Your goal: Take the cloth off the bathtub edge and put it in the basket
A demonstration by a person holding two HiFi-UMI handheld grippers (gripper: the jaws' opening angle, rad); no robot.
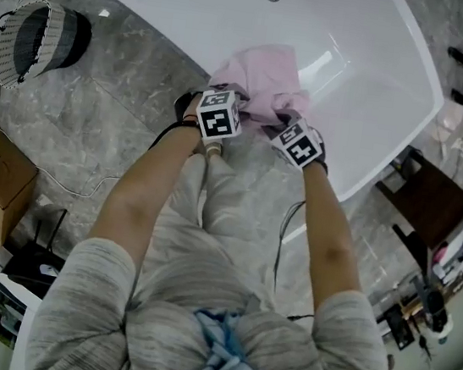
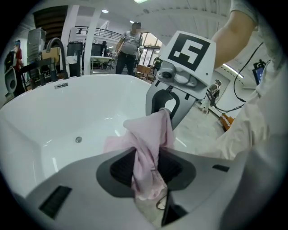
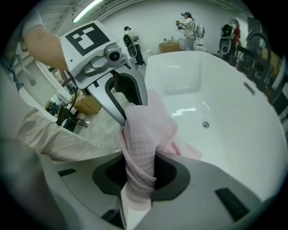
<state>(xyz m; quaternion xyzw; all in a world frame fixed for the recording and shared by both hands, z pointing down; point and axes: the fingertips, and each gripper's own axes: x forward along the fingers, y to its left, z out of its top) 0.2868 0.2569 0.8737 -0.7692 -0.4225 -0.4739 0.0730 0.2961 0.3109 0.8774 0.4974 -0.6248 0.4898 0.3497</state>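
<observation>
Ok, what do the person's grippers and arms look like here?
The left gripper and right gripper are grey, their fingers lined with dark ribbing. Each carries a white cube with black square markers, and a dark cable trails off. The person wears short grey sleeves.

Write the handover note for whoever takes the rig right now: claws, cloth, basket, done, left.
Left claw: shut on the pink cloth, a bunched fold between its pads.
Right claw: shut on the same cloth, close beside the left one.
Cloth: bunched over the bathtub's near edge; can't tell if it is fully clear of it.
Basket: on the floor to the person's left, away from the tub.
Done: cloth gripped by both claws.
Left: lift it clear, carry it to the basket, release.
</observation>
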